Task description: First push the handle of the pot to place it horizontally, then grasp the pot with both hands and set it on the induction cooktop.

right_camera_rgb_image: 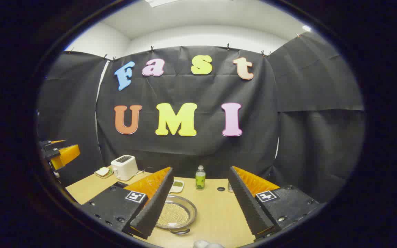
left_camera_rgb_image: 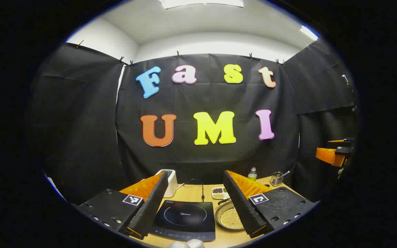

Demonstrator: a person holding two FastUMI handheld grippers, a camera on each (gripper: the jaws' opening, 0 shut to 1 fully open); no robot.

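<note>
In the left gripper view, the left gripper [left_camera_rgb_image: 191, 206], with black ridged pads on orange fingers, has its two fingers spread wide and grips nothing; it hangs above the near edge of the table, probably because no push has begun. Between its fingers lies the flat black glass induction cooktop [left_camera_rgb_image: 185, 215], one unit, sitting square on the pale wooden table [left_camera_rgb_image: 198, 193] with its cable running back toward the wall. Just to the right of the cooktop, partly behind the gripper's right-hand finger, sits the shallow round metal pot [left_camera_rgb_image: 229, 217], holding a layer of small pale beads. In the right gripper view, the right gripper [right_camera_rgb_image: 200, 206] is likewise spread apart and empty, held above the table with the pot [right_camera_rgb_image: 176, 215] showing beside its left-hand finger; the pot's dark handle [right_camera_rgb_image: 180, 231] points toward the camera, so it looks not yet turned sideways. Farther back stand one white toaster [right_camera_rgb_image: 124, 167], one small clear bottle of green liquid [right_camera_rgb_image: 200, 178], one white divided dish [left_camera_rgb_image: 219, 193] of grains, and one wire utensil holder [left_camera_rgb_image: 276, 179]. Each view also catches the other gripper's orange finger at its outer edge, so there are two grippers in all.
</note>
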